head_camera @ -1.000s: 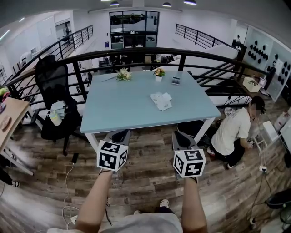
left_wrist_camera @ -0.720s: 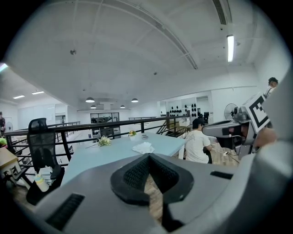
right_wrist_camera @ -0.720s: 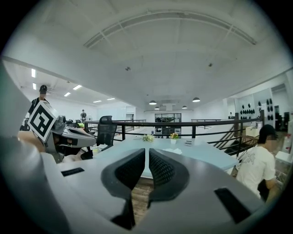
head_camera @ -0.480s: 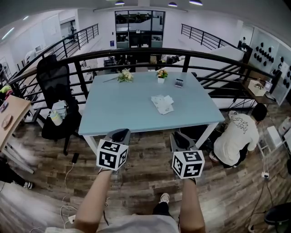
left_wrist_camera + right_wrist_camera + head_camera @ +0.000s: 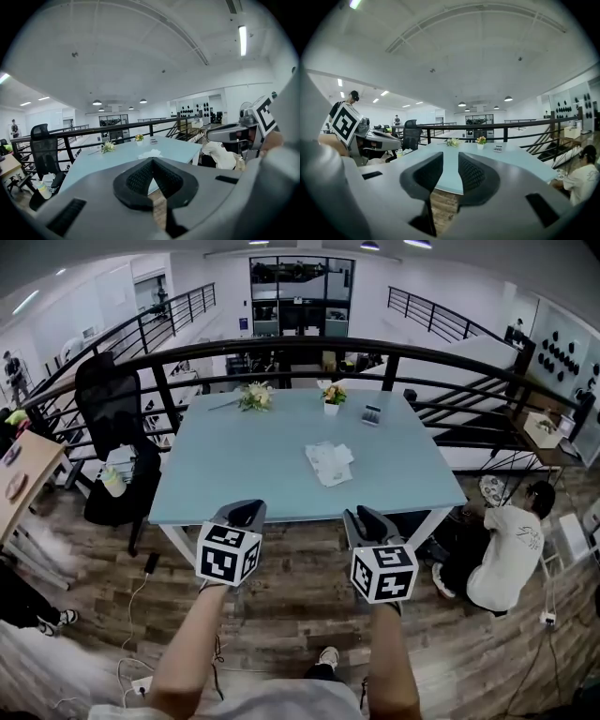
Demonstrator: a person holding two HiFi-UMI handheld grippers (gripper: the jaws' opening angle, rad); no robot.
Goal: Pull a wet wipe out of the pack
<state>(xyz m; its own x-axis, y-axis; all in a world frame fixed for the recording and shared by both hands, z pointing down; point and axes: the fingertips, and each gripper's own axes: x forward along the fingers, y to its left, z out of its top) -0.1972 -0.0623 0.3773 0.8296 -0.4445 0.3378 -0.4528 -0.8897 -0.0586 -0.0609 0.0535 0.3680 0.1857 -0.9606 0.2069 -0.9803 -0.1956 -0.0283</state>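
Observation:
The white wet wipe pack (image 5: 329, 463) lies on the light blue table (image 5: 244, 465), right of its middle, with a crumpled white wipe on top. It also shows small in the left gripper view, the pack (image 5: 151, 153) just above the jaw tips. Both grippers are held in the air before the table's near edge, well short of the pack. My left gripper (image 5: 246, 514) (image 5: 151, 161) is shut, its tips meeting, with nothing in it. My right gripper (image 5: 364, 521) (image 5: 450, 159) has just been opening; a gap shows between its jaws and nothing is in it.
Two small flower pots (image 5: 254, 396) (image 5: 332, 396) and a small dark device (image 5: 372, 414) stand at the table's far edge. A black railing (image 5: 281, 348) runs behind it. A black office chair (image 5: 111, 409) is at left; a person (image 5: 511, 549) crouches on the floor at right.
Both grippers have moved forward toward the table, whose near edge now lies just beyond their tips. The right gripper's jaws have parted. The crouching person sits lower at the right.

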